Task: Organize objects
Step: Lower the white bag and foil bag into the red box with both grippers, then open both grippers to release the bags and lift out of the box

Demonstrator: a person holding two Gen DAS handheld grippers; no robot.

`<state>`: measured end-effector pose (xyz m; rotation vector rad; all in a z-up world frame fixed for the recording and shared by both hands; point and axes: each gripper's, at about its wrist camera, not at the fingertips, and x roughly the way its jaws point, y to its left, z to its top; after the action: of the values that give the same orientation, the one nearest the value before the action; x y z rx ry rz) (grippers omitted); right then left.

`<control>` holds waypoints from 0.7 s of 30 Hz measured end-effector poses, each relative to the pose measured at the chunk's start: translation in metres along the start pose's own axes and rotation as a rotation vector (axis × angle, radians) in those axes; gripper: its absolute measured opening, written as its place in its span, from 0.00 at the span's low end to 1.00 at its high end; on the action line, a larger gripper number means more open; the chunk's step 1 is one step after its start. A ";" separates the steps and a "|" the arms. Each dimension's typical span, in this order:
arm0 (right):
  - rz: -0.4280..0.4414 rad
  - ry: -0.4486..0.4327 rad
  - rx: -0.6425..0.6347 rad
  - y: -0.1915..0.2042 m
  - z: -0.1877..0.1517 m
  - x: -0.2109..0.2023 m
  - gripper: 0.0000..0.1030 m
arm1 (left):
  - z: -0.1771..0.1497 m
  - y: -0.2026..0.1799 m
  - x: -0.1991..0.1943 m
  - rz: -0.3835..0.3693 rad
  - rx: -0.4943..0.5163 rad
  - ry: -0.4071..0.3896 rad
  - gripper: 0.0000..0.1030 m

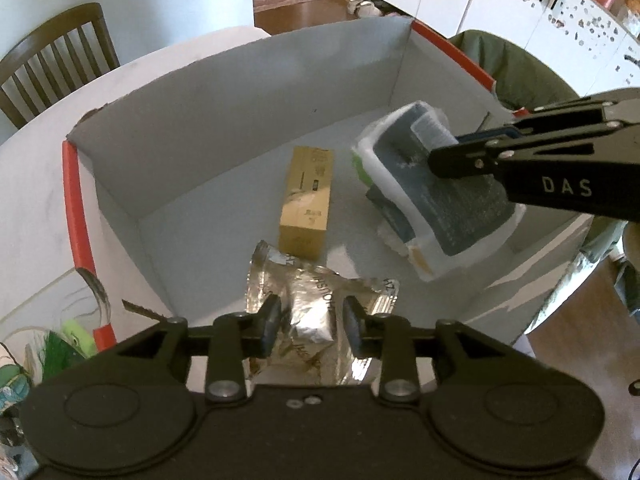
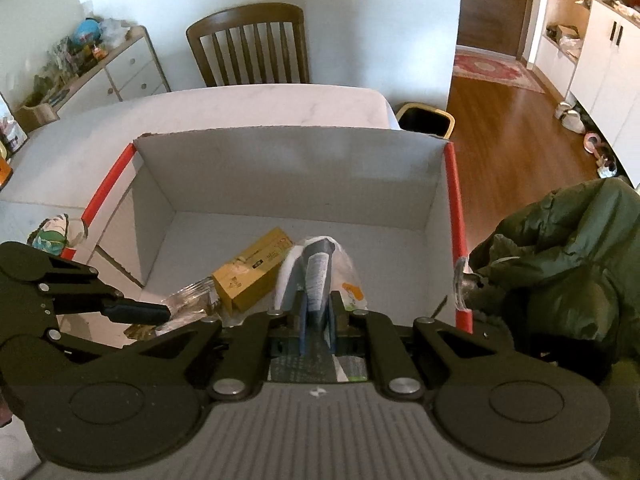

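- The left gripper (image 1: 311,322) is seen with its two blue-padded fingers set a little apart on either side of a crinkled silver foil pouch (image 1: 316,312); whether the pads actually press the foil cannot be told. The pouch hangs over the near wall of the box, probably so that it drops inside once let go.
- The right gripper (image 2: 317,318) is closed on a flat dark-blue packet in a clear plastic wrapper (image 2: 320,268), pinched by one edge. The packet is thus held tilted above the box floor, judged to be on its way down into free space.
- From the left wrist view, that packet (image 1: 436,196) sits at about 3 o'clock of a small yellow-brown cardboard carton (image 1: 306,204), which lies flat on the floor just beyond the pouch, at 12 o'clock.
- All three are gathered in or over a large white open cardboard box with red-taped edges (image 2: 288,168), evidently the collecting place.
- The box rests on a white marble-look table (image 2: 240,100), with a brown wooden chair (image 2: 248,44) at 12 o'clock.
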<state>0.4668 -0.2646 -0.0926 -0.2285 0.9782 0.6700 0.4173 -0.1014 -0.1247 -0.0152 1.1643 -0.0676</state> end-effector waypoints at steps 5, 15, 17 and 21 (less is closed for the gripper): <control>-0.011 -0.011 -0.004 0.002 -0.003 -0.007 0.14 | -0.008 -0.001 -0.010 -0.016 0.000 -0.037 0.37; -0.045 -0.077 0.038 0.011 -0.009 -0.038 0.51 | -0.022 0.004 -0.049 -0.044 0.013 -0.150 0.58; -0.045 -0.091 0.050 0.014 -0.009 -0.047 0.51 | -0.027 0.007 -0.059 -0.064 -0.006 -0.176 0.58; -0.046 -0.124 0.064 0.026 -0.011 -0.066 0.52 | -0.037 0.010 -0.082 -0.087 -0.025 -0.234 0.59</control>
<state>0.4184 -0.2777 -0.0411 -0.1510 0.8713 0.6024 0.3517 -0.0854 -0.0644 -0.0934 0.9302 -0.1253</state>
